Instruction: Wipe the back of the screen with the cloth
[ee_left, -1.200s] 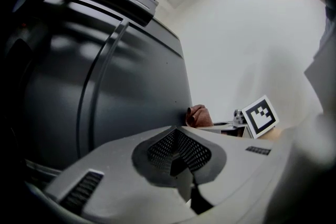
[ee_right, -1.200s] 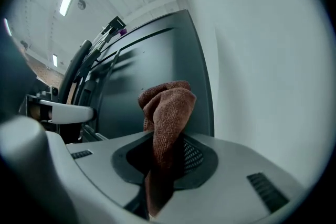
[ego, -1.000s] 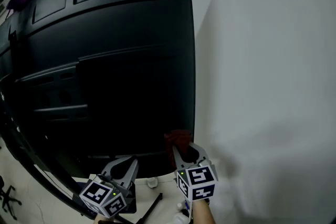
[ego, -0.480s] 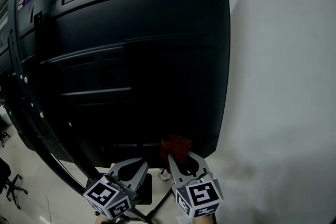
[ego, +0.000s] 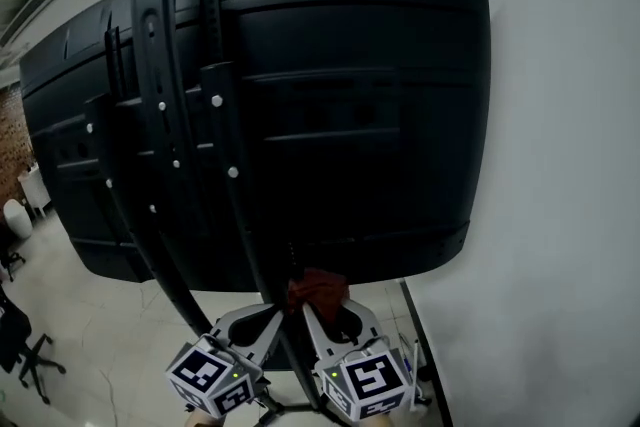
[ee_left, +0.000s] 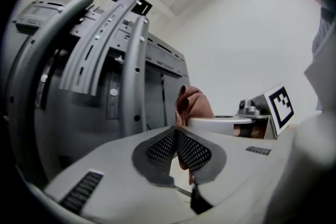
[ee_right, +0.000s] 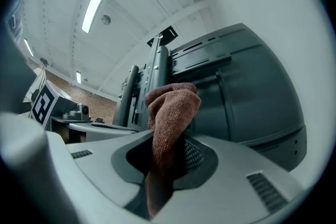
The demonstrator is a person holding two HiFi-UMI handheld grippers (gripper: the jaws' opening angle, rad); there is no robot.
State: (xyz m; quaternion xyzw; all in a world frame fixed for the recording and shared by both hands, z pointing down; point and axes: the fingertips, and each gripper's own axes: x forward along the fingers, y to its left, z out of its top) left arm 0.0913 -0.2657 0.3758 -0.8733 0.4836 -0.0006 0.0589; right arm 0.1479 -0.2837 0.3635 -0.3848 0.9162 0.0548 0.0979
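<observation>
The right gripper (ego: 325, 317) has its jaws clamped on a bunched reddish-brown cloth (ego: 316, 287). The left gripper (ego: 262, 323), just beside it, has its jaws pressed together with nothing between them. The cloth sits at the bottom edge of the black screen back (ego: 390, 105); I cannot tell whether it touches. Left of it rise the curved stand rails (ego: 160, 95). To the right the panel runs bare to its rounded edge, near a white wall (ego: 570, 165).

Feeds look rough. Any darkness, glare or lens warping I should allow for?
Head view: the screen is underexposed, its edges bowed by the lens. Left gripper view: strong fisheye, black corners. Right gripper view: the cloth is sharp; the ceiling light glares.
</observation>
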